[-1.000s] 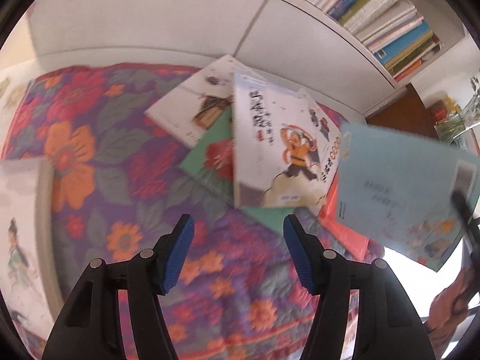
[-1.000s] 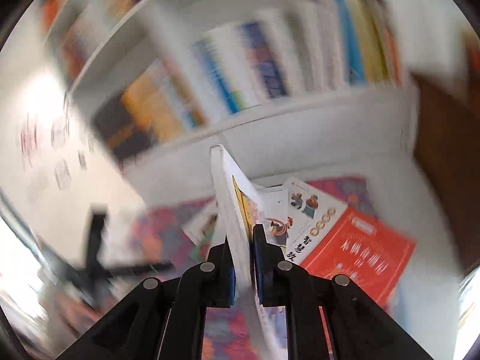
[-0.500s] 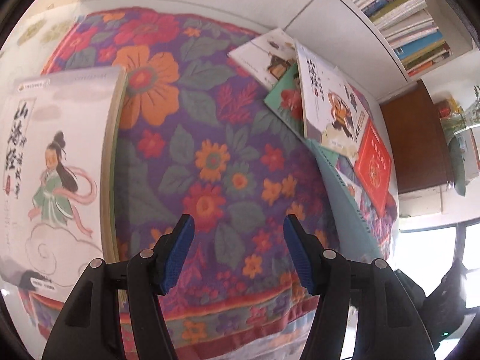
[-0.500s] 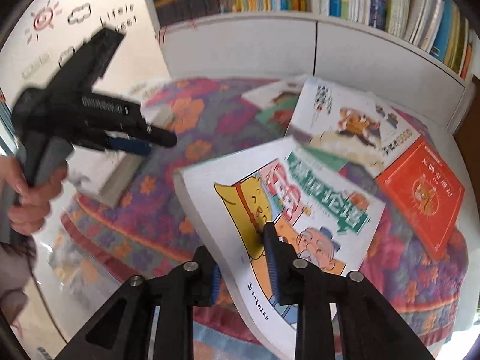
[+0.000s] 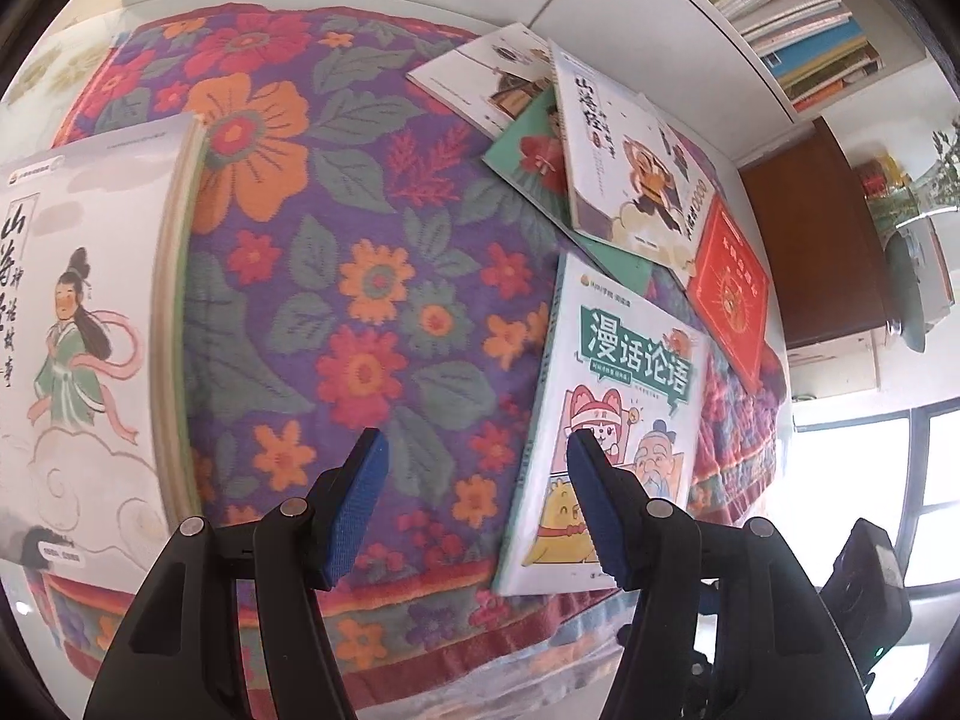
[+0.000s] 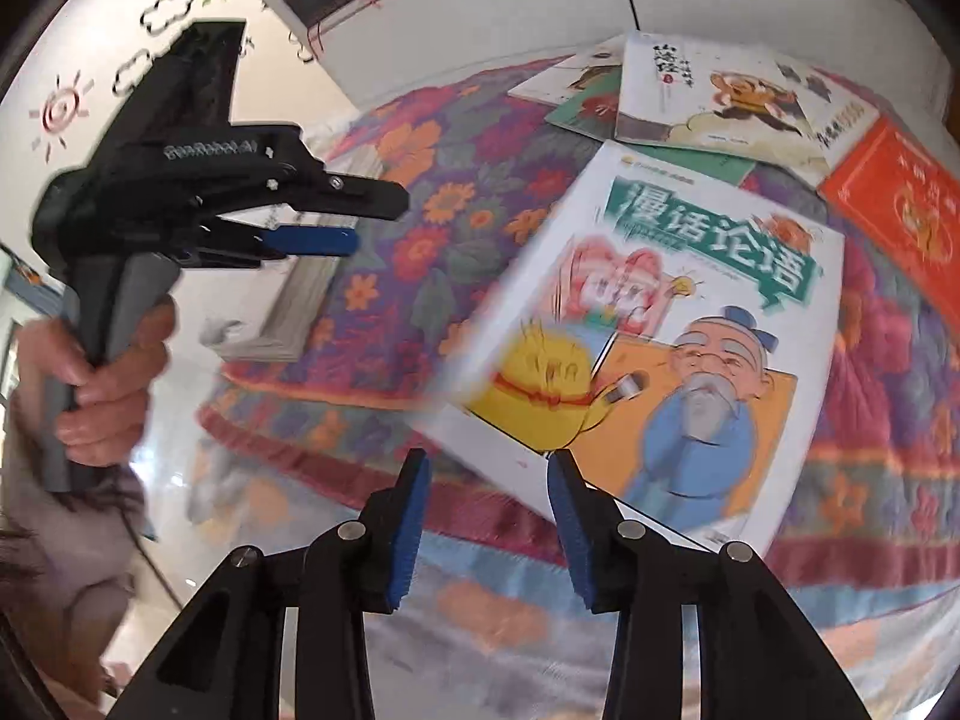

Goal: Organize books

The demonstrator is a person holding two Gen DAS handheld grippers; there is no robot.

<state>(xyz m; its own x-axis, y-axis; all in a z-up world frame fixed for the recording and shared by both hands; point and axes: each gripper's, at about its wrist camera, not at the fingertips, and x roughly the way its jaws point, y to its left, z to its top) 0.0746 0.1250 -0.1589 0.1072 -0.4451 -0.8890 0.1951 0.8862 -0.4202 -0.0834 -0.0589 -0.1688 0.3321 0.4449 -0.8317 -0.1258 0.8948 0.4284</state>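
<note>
A comic book with a green title (image 6: 660, 324) lies on the floral cloth (image 6: 456, 168), blurred, its near edge at my right gripper (image 6: 489, 468). The jaws are opening and the pads no longer press on it. In the left wrist view the same comic book (image 5: 624, 396) lies just right of my left gripper (image 5: 474, 450), which is open over bare cloth (image 5: 360, 300) with nothing between its fingers. A thick white book with a painted lady (image 5: 78, 330) lies at the left. Loose books overlap at the back right: a white monkey book (image 5: 630, 162), a green book (image 5: 540, 162), a red book (image 5: 729, 282).
A white bookshelf (image 5: 798, 6) full of books runs along the back wall. A brown cabinet (image 5: 822, 228) stands right of the table, a bright window beyond it. A hand (image 6: 108, 372) holds the left gripper (image 6: 372, 219) above the thick book (image 6: 288, 312).
The right gripper swung down with the comic book, laid it on the cloth, and its jaws came apart off it. The left gripper shifted from the book pile toward the thick book.
</note>
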